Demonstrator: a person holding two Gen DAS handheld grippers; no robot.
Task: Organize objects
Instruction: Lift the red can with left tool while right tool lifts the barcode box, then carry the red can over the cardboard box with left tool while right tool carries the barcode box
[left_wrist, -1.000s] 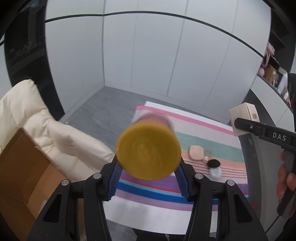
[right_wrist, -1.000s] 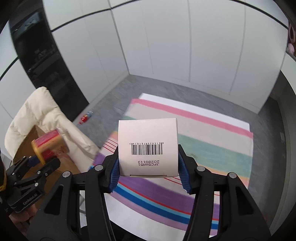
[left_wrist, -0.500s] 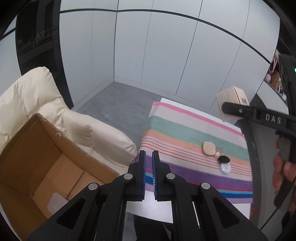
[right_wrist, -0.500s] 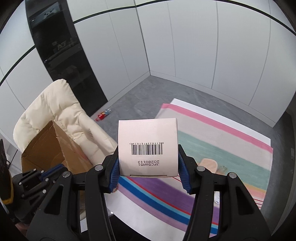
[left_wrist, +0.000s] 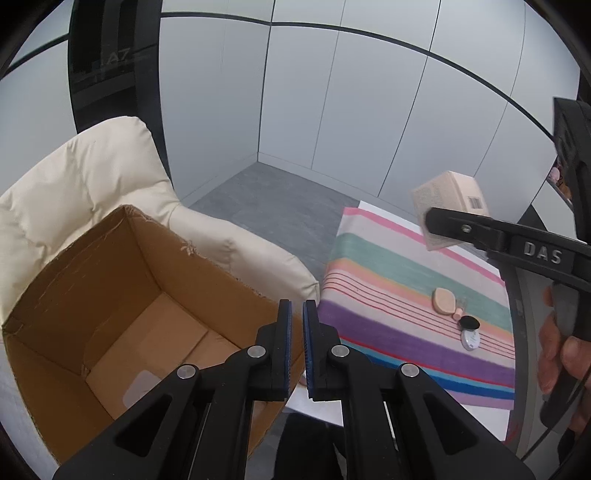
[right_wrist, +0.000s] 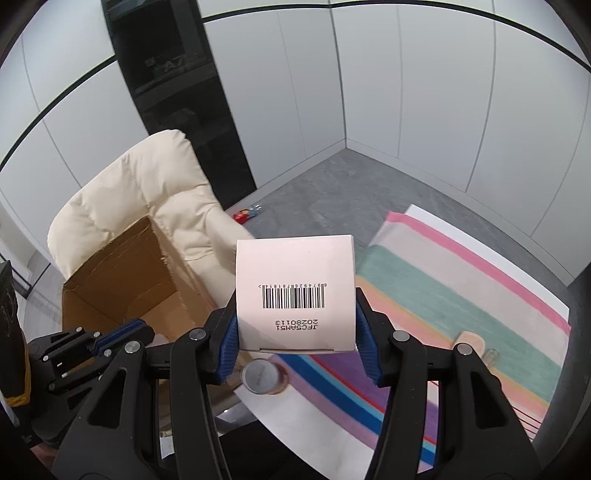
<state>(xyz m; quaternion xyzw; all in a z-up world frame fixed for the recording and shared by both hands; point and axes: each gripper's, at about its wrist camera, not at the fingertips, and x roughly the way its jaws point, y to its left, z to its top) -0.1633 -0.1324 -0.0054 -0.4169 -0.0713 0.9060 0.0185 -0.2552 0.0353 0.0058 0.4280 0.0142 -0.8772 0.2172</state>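
My right gripper (right_wrist: 295, 332) is shut on a pale pink carton with a barcode (right_wrist: 295, 291), held in the air over the near edge of the striped cloth (right_wrist: 461, 280). The carton also shows in the left wrist view (left_wrist: 448, 201), right of the box. My left gripper (left_wrist: 296, 332) is shut and empty, above the near right wall of an open cardboard box (left_wrist: 110, 295). The box (right_wrist: 118, 280) rests on a cream chair (right_wrist: 147, 199). The left gripper also shows in the right wrist view (right_wrist: 122, 332).
On the striped cloth (left_wrist: 406, 295) lie a peach oval case (left_wrist: 443, 300), a small black disc (left_wrist: 469, 323) and a white round item (left_wrist: 470, 338). A small jar with a silver lid (right_wrist: 260, 376) stands near the cloth's front edge. A red toy (right_wrist: 245, 214) lies on the grey floor.
The left gripper held a yellow-lidded jar a second ago; it has since let go and closed empty. Both views have swung left toward the box and chair. The right gripper still holds the carton.
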